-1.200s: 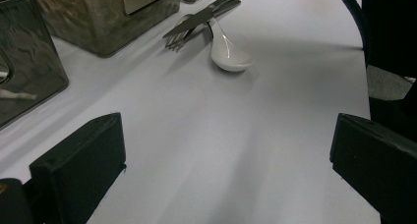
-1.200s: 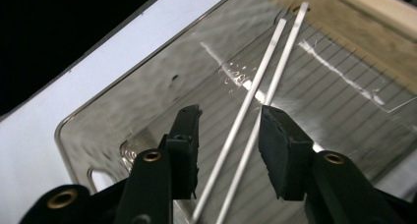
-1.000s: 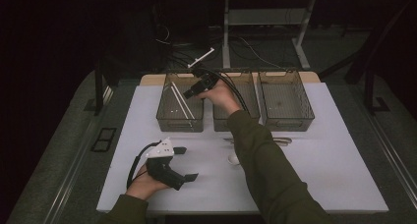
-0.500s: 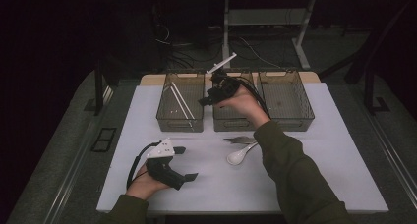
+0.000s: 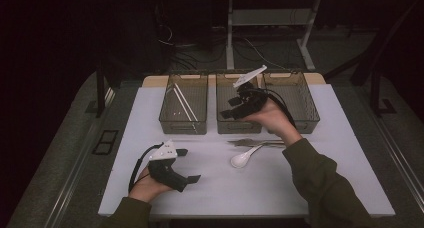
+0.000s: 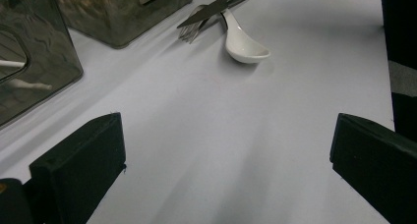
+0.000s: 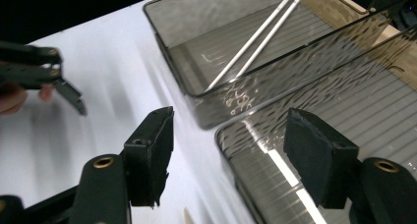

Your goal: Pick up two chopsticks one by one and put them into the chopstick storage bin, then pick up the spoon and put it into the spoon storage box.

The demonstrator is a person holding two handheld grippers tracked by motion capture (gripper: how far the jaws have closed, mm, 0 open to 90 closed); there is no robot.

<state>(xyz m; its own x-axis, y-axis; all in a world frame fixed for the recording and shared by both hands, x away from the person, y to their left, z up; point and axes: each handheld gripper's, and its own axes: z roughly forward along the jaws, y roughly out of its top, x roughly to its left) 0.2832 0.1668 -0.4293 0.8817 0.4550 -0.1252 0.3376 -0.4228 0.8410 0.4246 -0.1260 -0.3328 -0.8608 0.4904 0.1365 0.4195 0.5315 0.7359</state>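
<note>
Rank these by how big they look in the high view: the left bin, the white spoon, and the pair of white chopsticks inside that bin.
1. left bin, clearly the largest.
2. white chopsticks, long but thin, spanning most of the bin's depth.
3. white spoon, shortest of the three, though wider at its bowl.

This looks like a lab or test room set up for recording, not a home. A white surface (image 5: 320, 188) stands in a dark room, bearing three identical smoked plastic bins (image 5: 183, 104) in a neat row. Behind it, loose cables (image 5: 200, 48) trail over a grey floor around the metal legs of a desk frame (image 5: 231, 33). Dark rails (image 5: 75, 173) run along the sides of the surface.
</note>
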